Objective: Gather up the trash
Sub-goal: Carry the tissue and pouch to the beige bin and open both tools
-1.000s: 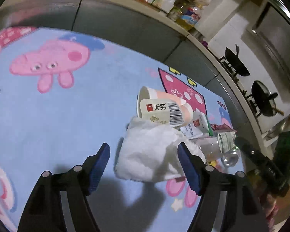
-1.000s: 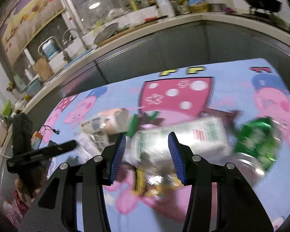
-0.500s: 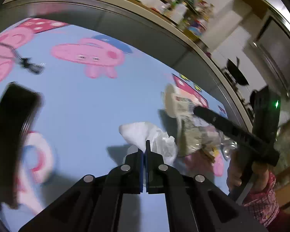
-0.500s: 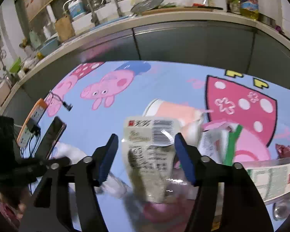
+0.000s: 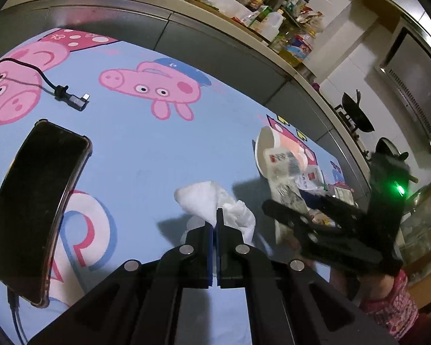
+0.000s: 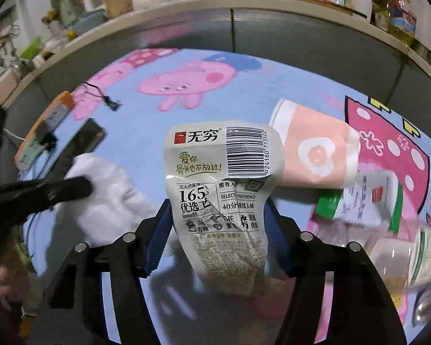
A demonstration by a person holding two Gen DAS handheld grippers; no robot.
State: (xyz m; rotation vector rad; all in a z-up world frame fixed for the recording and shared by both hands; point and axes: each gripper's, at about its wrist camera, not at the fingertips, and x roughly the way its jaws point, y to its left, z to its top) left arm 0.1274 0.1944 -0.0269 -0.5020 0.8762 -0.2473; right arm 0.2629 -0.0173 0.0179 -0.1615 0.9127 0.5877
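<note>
Left gripper (image 5: 216, 221) has its blue-padded fingers pressed together on a fold of the crumpled white tissue (image 5: 212, 201), which bunches up on both sides of the fingertips above the blue cartoon-print tablecloth (image 5: 146, 155). Right gripper (image 6: 218, 230) has its fingers spread, with the grey snack wrapper (image 6: 221, 189) standing between the two blue pads (image 6: 158, 235); whether the pads press on the wrapper cannot be told from the right wrist view. The wrapper shows a red logo, a barcode and printed text, and its lower end is crumpled. Just behind it lies a pink paper cup (image 6: 316, 152) on its side, open mouth facing left, touching or nearly touching the wrapper's upper right corner. To the right of the cup lies a green-and-white packet (image 6: 367, 198), and beside it a clear plastic bottle (image 6: 411, 258) with a label. On the left part of the cloth lie a black phone (image 5: 34, 210) screen up, a black charging cable (image 5: 69, 97) and an orange-edged power strip (image 6: 43, 132).
</note>
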